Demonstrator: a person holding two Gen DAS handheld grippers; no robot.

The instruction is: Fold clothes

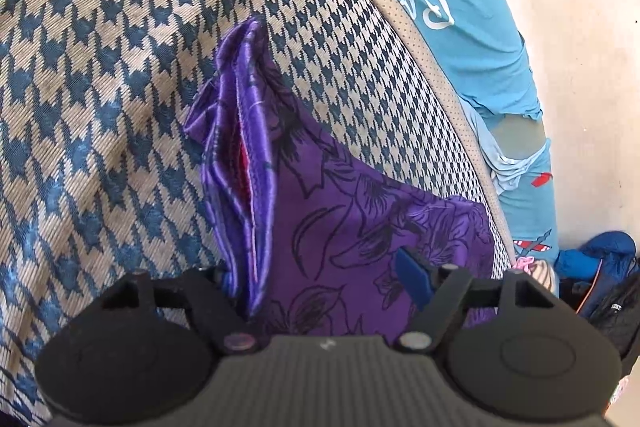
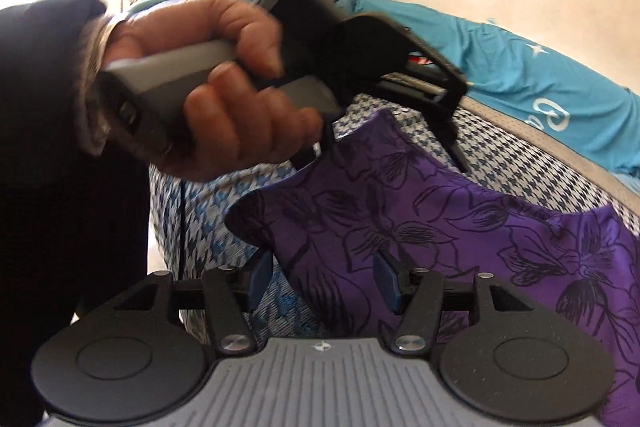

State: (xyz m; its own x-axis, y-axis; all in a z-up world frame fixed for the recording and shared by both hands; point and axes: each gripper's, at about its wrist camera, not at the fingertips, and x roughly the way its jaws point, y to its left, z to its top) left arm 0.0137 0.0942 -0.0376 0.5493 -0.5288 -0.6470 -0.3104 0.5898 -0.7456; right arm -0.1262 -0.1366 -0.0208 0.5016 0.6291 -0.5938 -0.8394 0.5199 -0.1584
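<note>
Purple cloth [image 1: 352, 239], printed with dark flower outlines, lies right in front of both grippers on a blue-and-white houndstooth cushion [image 1: 100, 87]. In the left wrist view its left edge is bunched into shiny upright folds with a red strip showing inside, and this gathered part runs down to the left gripper [image 1: 320, 277]. That gripper's fingers stand wide apart: the right blue pad [image 1: 412, 277] rests over the flat cloth, while the left pad is hidden behind the folds, so nothing is clamped.

Right gripper [image 2: 322, 281] has its fingers apart too, a blue pad on either side of a rounded lobe of the cloth [image 2: 400, 211] near the cushion's [image 2: 192, 227] left edge; I cannot tell whether the pads touch it.

Farther off in the right wrist view, a hand [image 2: 224, 79] with a dark sleeve [image 2: 40, 67] grips the left gripper's grey handle above the cloth's far edge. A teal garment [image 1: 460, 7] with white lettering lies along the cushion's far right side, beside a pale wall [image 1: 580, 47]. Dark blue clothing [image 1: 600, 267] sits at the near right.
</note>
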